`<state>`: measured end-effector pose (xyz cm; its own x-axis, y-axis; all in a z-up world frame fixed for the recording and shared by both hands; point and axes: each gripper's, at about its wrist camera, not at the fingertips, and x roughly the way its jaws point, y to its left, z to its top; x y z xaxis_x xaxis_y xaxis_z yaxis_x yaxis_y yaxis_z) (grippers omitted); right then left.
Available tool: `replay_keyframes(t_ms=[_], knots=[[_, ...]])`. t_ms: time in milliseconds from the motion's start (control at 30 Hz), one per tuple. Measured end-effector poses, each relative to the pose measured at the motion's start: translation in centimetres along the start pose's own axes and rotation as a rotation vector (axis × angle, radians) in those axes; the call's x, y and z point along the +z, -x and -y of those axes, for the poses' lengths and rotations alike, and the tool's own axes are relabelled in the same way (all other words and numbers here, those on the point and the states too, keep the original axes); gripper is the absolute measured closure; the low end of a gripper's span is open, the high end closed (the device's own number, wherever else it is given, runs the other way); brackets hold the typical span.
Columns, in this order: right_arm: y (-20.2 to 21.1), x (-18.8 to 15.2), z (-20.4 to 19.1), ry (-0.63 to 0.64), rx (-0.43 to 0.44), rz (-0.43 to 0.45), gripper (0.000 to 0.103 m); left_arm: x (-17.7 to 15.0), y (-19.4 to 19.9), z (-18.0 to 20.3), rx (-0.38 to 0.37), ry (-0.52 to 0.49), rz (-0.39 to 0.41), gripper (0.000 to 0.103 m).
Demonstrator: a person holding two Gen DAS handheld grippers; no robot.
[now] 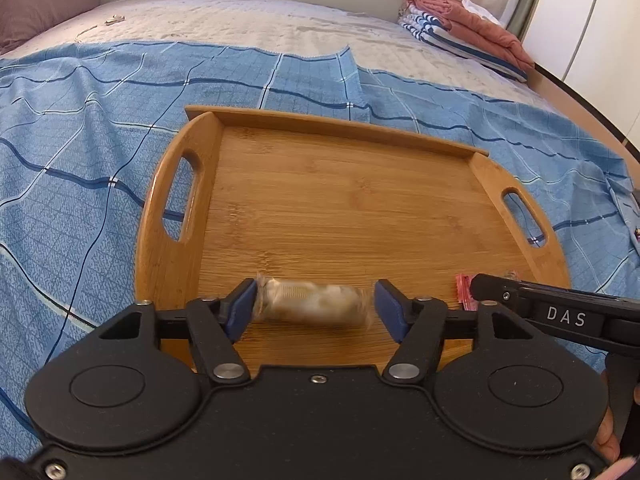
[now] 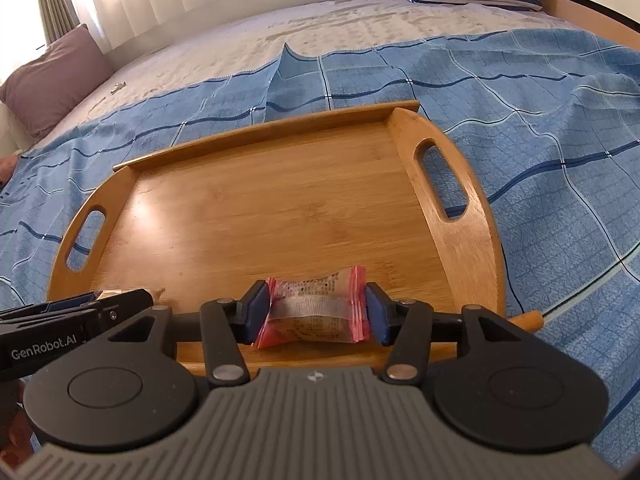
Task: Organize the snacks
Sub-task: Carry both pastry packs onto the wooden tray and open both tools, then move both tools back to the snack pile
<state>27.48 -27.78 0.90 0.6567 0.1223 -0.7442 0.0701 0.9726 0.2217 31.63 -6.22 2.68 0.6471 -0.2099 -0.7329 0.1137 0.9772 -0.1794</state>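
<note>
The wooden tray (image 2: 248, 216) lies under both grippers. Left gripper (image 1: 316, 306): jaws apart, blurred beige snack packet (image 1: 312, 306) loose between them. Right gripper (image 2: 316, 312): jaws apart, pink-edged packet (image 2: 316, 308) between. Both look light, crinkly, crushable; I'd grip mid-body.

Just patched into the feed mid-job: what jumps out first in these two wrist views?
A wooden tray with cut-out handles sits on a blue checked bedspread, its floor almost bare. At its near edge, the right tongs bracket a pink-edged snack packet, while the left tongs stand apart around a blurred pale snack packet. Folded laundry lies at the bed's far corner.
</note>
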Motion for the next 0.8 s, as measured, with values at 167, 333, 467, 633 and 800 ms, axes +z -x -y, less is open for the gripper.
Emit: replay_keyframes(t_ms=[167, 333, 467, 633, 800], knots=[[1.6, 0.2, 0.2, -0.008, 0.012, 0.03, 0.023, 0.2, 2.0, -0.1, -0.024, -0.008, 0.044, 0.014], [4.6, -0.1, 0.0, 0.021, 0.038, 0.083, 0.013, -0.5, 5.1, 0.0, -0.058, -0.029, 0.086, 0.004], [7.3, -1.1, -0.4, 0.054, 0.054, 0.111, 0.01, -1.9, 7.8, -0.1, -0.076, -0.054, 0.104, 0.003], [11.1, -3.3, -0.9, 0.093, 0.077, 0.172, 0.005, -4.5, 11.7, -0.3, -0.1, -0.076, 0.156, 0.001], [14.2, -6.2, -1.5, 0.133, 0.098, 0.221, 0.002, -7.6, 14.9, -0.6, -0.106, -0.097, 0.198, 0.0]])
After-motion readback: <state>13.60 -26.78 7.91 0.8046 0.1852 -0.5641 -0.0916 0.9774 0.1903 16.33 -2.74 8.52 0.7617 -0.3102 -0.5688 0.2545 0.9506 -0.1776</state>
